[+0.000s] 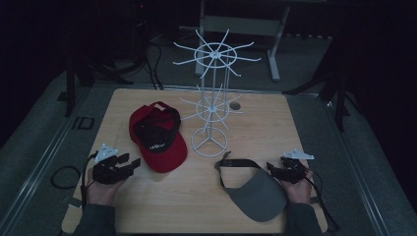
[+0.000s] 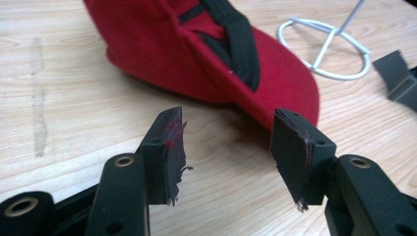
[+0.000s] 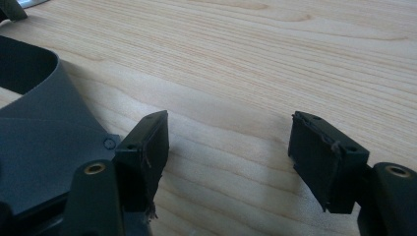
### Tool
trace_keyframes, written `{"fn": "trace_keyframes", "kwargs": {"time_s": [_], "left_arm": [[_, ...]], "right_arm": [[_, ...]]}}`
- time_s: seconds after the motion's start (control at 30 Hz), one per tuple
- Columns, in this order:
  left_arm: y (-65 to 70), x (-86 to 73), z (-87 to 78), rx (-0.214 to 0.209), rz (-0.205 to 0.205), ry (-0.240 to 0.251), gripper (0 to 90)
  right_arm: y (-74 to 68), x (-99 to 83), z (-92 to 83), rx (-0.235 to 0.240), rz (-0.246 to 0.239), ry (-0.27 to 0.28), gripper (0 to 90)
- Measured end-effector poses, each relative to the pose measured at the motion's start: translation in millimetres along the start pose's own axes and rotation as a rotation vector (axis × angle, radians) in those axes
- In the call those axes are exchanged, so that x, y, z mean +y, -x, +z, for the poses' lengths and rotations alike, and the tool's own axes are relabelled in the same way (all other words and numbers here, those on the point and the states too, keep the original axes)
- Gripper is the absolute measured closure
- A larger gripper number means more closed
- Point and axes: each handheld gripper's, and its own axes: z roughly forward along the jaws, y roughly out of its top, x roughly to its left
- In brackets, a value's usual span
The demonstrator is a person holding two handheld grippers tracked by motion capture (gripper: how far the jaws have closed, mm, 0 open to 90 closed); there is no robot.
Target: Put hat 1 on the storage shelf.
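Observation:
A red cap (image 1: 157,137) with a black lining lies upside down on the left half of the wooden table (image 1: 162,206). My left gripper (image 1: 130,162) rests just left of its brim, open, with its jaws pointing at the cap. In the left gripper view the red cap (image 2: 196,49) lies right beyond the open left gripper (image 2: 227,118), and nothing is between the pads. A grey visor (image 1: 255,189) with a black strap lies at the front right. My right gripper (image 1: 271,168) sits at its right edge, open. In the right gripper view the visor (image 3: 44,142) lies beside the left jaw of the right gripper (image 3: 228,120), with bare wood between the jaws.
A white wire display rack (image 1: 211,98) with two tiers of spokes stands on a ring base (image 2: 324,49) at the table's middle. A round hole (image 1: 235,105) sits behind it. A black ring (image 1: 65,176) lies on the floor to the left. The visor's strap (image 2: 401,78) reaches toward the rack base.

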Motion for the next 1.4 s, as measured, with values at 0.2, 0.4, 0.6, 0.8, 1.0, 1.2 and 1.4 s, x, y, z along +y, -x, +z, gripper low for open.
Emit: {"fn": "trace_keyframes", "kwargs": {"time_s": [0.2,0.4,0.6,0.8,1.0,1.2,1.4], "left_arm": [[1.2,3.8,5.4,-0.027,-0.019,-0.016,42.9],[0.3,5.8,11.1,-0.034,-0.05,-0.016,44.6],[1.7,6.2,19.4,-0.068,-0.067,-0.026,46.7],[4.3,5.9,28.8,-0.094,-0.074,-0.048,47.2],[7.3,4.2,38.4,-0.112,-0.072,-0.075,50.6],[9.7,1.3,48.4,-0.132,-0.048,-0.111,51.9],[13.0,-1.7,56.6,-0.153,-0.032,-0.143,50.9]], "right_arm": [[0.0,0.0,0.0,0.001,-0.002,0.0,31.1],[-0.1,0.0,0.0,0.003,-0.003,-0.001,30.8],[0.0,0.0,0.1,0.003,-0.003,-0.001,30.8],[-0.1,0.0,0.0,0.003,-0.003,-0.001,30.7],[0.0,0.0,0.1,0.003,-0.003,-0.001,30.7],[-0.1,0.0,0.1,0.004,-0.003,-0.001,30.5],[-0.1,0.0,0.1,0.004,-0.004,-0.001,30.5]]}}
